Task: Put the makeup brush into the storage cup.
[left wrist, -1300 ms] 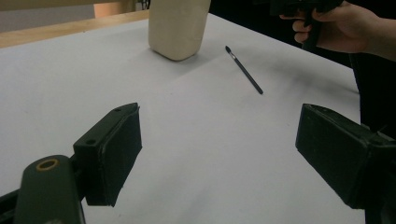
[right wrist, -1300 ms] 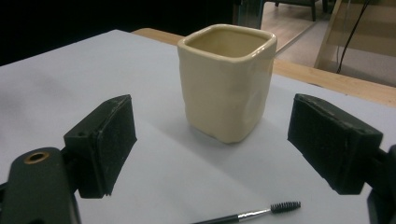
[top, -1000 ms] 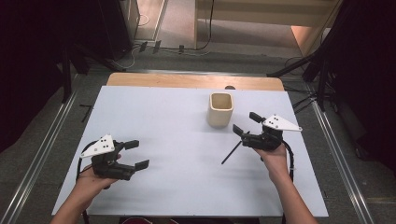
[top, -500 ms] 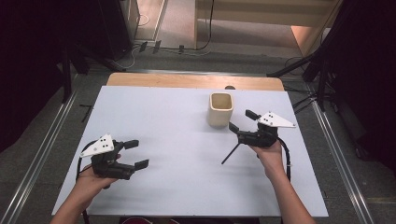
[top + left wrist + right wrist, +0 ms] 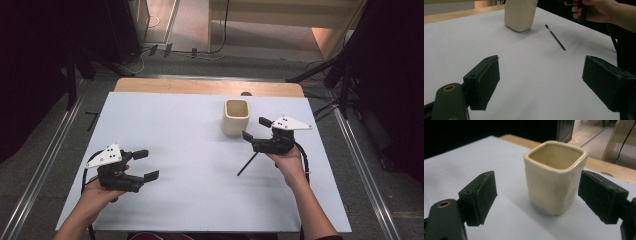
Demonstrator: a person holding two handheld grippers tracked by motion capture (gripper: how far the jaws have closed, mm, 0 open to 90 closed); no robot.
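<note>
While the left gripper (image 5: pixel 146 165) hovers spread wide and empty near the front left corner of the table (image 5: pixel 170 125), the work sits toward the back right. A cream cup (image 5: pixel 235 116), square-mouthed and glazed, stands upright close to the back edge, right of centre. The right gripper (image 5: pixel 254 128) is just beside it with jaws released, one on each side of the cup's walls in the right gripper view, not yet touching. A thin black brush (image 5: pixel 248 164) lies flat on the surface under that hand. The cup looks stiff, fairly heavy, slick and breakable; a grasp across two opposite flat walls, mid-height, seems safest. No brand, label or writing can be read anywhere
</note>
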